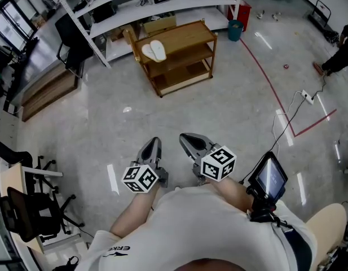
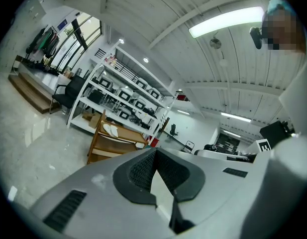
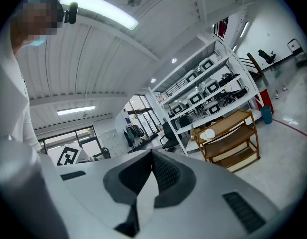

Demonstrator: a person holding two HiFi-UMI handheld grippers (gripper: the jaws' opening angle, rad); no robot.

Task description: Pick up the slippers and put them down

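Observation:
A pair of white slippers (image 1: 153, 51) lies side by side on the top shelf of a wooden rack (image 1: 190, 35), far ahead across the floor. Both grippers are held close to the person's body, well short of the rack. My left gripper (image 1: 154, 144) is shut with nothing in it, and my right gripper (image 1: 186, 138) beside it is shut and empty too. In the left gripper view the slippers (image 2: 111, 129) show small beyond the closed left gripper (image 2: 154, 151). The right gripper view has the slippers (image 3: 208, 133) to the right of the closed right gripper (image 3: 152, 154).
White metal shelving (image 1: 140, 7) with electronics stands behind the rack. A black office chair (image 1: 72, 41) is to its left and a teal bin (image 1: 234, 30) to its right. A red floor line (image 1: 269, 86) and a cable with a power strip (image 1: 307, 96) lie on the right.

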